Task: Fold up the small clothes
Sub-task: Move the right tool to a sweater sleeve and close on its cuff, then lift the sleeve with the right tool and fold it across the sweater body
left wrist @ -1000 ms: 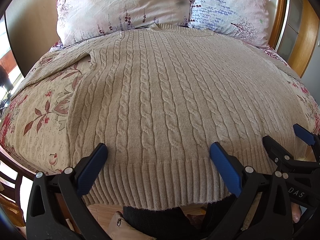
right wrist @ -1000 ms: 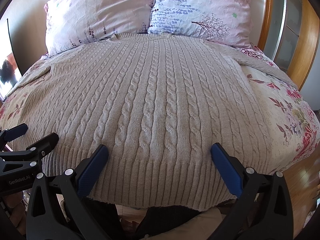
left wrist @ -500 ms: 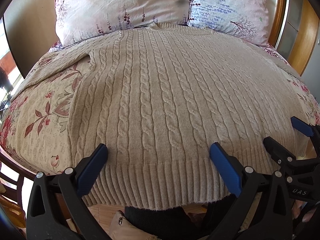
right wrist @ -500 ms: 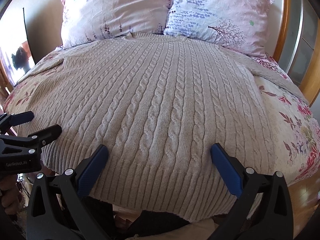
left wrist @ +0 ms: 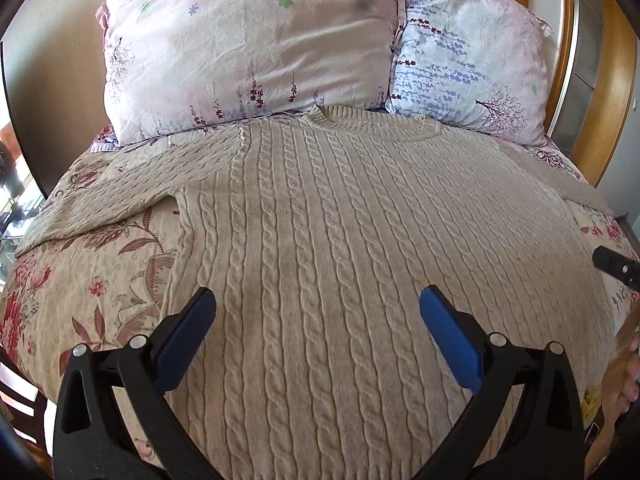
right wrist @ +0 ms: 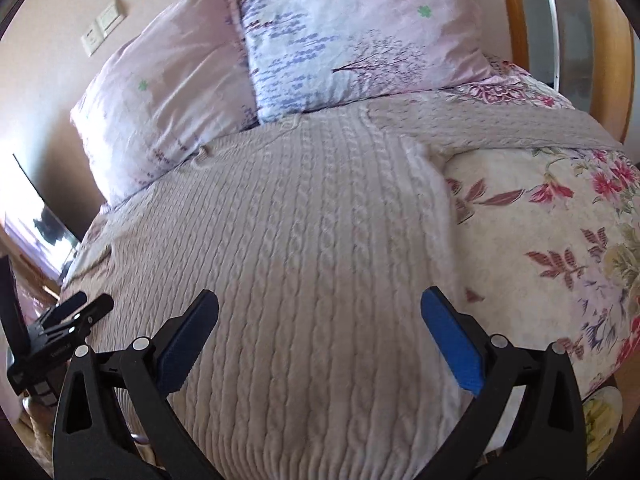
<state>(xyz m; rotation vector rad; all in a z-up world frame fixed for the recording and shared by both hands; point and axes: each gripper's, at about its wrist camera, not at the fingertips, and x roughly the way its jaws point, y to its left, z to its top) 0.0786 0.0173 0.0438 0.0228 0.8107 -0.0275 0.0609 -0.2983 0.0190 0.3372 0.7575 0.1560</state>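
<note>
Beige cable-knit sweater lies flat on the floral bedspread below the pillows, while both the left gripper and right gripper, jaws wide apart and empty, have advanced from the hem over its body, likely toward the sleeves

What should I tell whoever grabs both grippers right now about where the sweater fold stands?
Left gripper: open, holding nothing, over the lower body of the sweater.
Right gripper: open, holding nothing, over the sweater's right half.
Sweater: flat, face up on the floral bedspread, collar toward the two pillows, both sleeves spread outward.
Done: garment laid out; no fold visible yet.
Left: probably fold each sleeve and side in, then bring the hem up toward the collar.
</note>
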